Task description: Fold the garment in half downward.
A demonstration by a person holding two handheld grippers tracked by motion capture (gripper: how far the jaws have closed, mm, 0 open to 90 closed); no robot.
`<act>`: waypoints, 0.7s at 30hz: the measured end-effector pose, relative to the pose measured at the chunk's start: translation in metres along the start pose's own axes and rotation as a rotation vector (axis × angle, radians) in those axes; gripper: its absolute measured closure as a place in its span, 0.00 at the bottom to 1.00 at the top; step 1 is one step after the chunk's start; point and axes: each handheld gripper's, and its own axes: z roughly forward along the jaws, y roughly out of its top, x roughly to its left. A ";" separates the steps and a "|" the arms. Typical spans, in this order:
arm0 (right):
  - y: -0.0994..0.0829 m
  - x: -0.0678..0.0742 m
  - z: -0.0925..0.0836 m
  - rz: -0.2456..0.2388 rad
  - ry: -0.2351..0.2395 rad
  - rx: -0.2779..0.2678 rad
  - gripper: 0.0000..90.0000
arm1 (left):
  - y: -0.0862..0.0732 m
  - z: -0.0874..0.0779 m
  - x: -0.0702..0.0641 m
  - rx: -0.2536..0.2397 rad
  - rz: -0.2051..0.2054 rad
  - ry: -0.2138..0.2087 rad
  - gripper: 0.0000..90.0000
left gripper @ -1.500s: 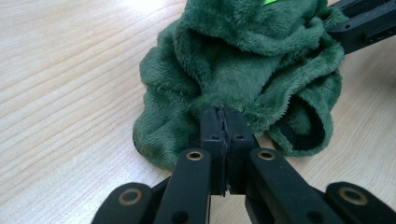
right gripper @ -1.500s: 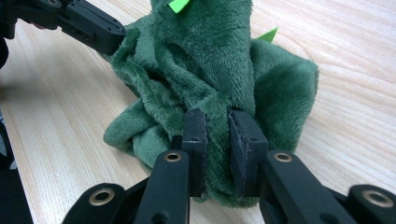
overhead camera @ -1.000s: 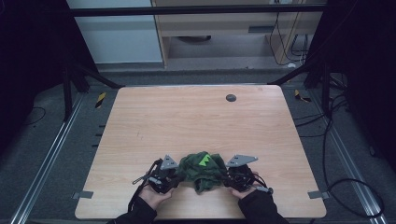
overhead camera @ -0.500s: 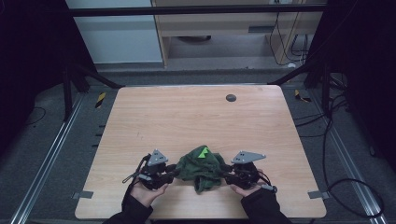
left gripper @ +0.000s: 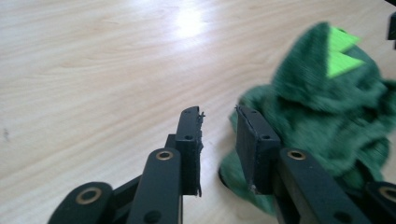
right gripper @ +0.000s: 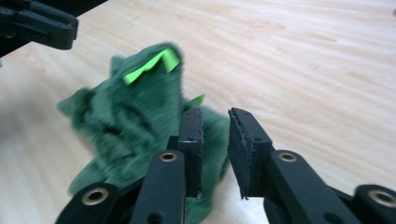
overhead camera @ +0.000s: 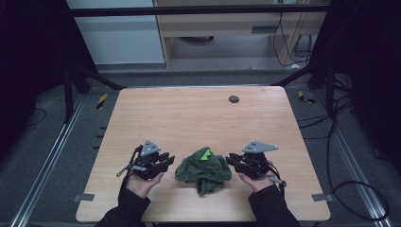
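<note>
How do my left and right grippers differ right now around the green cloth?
The left gripper sits clear of the green cloth, a strip of table between them; the right gripper is at its edge. The left's top plate looks smaller than the right's. Both have open jaws with nothing between them.

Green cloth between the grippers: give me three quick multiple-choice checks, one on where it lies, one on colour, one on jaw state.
1. Where does the green cloth lie?
A. Near edge of the table, between both grippers
B. Far edge, by the dark disc
C. On the floor

2. What colour are the small patches on the cloth?
A. Red
B. Bright lime green
C. White

3. How does the left gripper stand?
A. Clamped on the cloth
B. Clamped on the disc
C. Open, nothing between its pads

A: the high view shows it bunched between the grippers.
B: lime patches show on the dark green.
C: bare table shows in the gap between the jaws.
</note>
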 end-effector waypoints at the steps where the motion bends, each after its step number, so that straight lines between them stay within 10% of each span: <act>1: 0.002 -0.002 0.000 0.004 -0.007 -0.005 0.85 | 0.001 0.001 0.001 -0.001 0.000 0.005 0.80; 21: 0.017 -0.010 0.038 0.030 -0.035 0.012 1.00 | 0.019 0.046 -0.001 0.030 -0.011 0.001 1.00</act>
